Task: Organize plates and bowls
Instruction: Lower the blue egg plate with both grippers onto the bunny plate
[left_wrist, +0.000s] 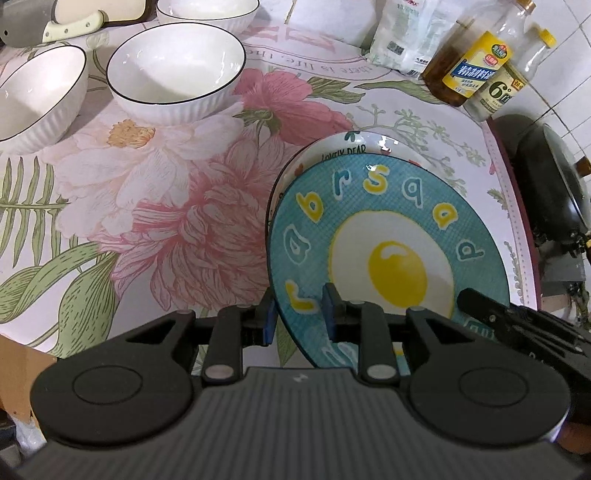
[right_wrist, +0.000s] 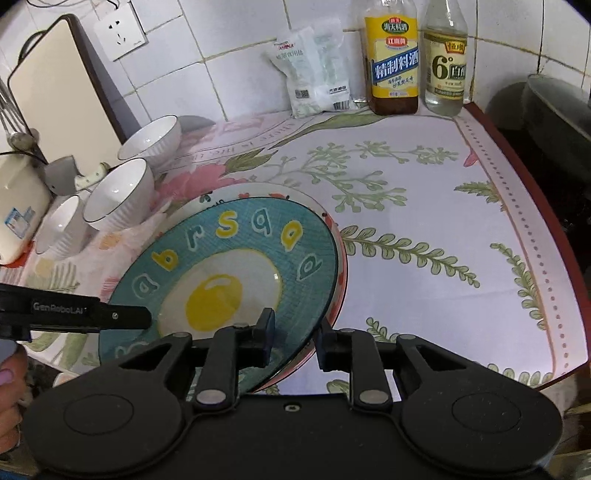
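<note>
Now blue egg plate (left_wrist: 388, 229) atop white plate (left_wrist: 343, 147), both tongs straddling rim.

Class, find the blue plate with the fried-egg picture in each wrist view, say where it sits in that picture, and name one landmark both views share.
Left wrist view: the blue fried-egg plate fills the lower right centre, stacked on a white patterned plate.
Right wrist view: the blue fried-egg plate lies lower left of centre.
Shared landmark: the yellow-labelled bottle at the tiled wall.
</note>
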